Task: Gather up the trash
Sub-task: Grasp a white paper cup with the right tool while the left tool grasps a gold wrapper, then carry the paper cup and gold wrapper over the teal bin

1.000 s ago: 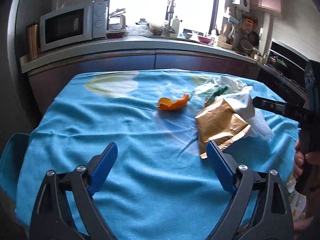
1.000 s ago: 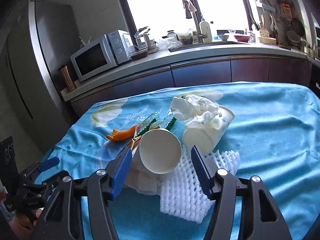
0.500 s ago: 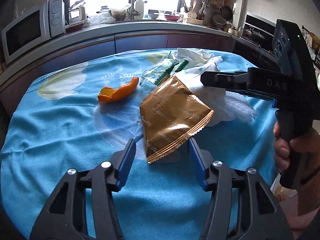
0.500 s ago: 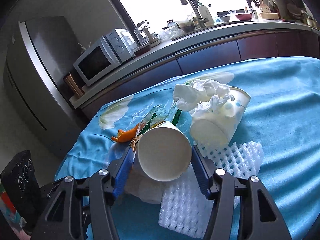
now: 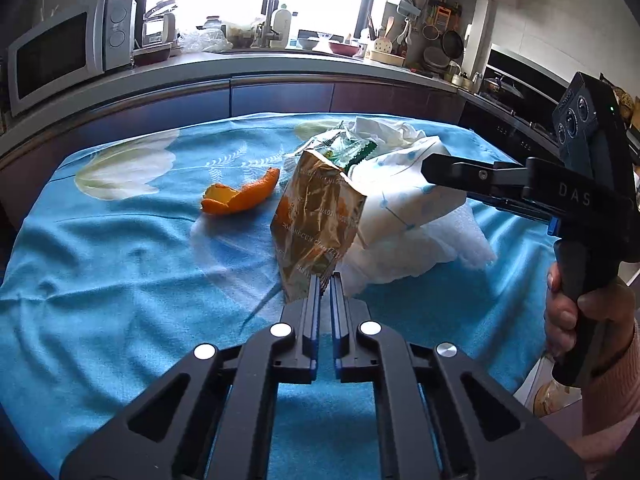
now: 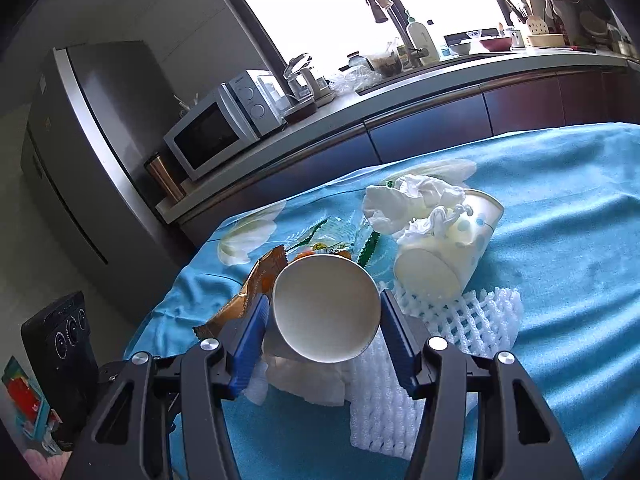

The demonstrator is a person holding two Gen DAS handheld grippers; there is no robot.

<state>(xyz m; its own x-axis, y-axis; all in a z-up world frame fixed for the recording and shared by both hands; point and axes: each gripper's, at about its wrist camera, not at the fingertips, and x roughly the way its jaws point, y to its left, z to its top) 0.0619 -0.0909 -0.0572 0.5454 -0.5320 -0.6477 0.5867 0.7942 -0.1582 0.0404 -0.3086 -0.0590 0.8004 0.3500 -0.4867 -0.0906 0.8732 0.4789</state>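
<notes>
Left wrist view: the left hand-held gripper (image 5: 325,280) is pinched tight on the bottom edge of the gold snack wrapper (image 5: 318,222), centre of the frame, so the wrapper stands up off the blue-clothed surface (image 5: 120,280), probably ready to lift away. An orange peel (image 5: 240,198) lies just left of it, loose. Right wrist view: the right hand-held gripper (image 6: 323,316) is closing around a paper cup (image 6: 326,312) lying on its side, mouth toward the camera, lower centre; pads look right against its sides. Second cup (image 6: 448,256) stuffed with tissue (image 6: 408,196) sits upper right, on the foam netting (image 6: 460,320).
</notes>
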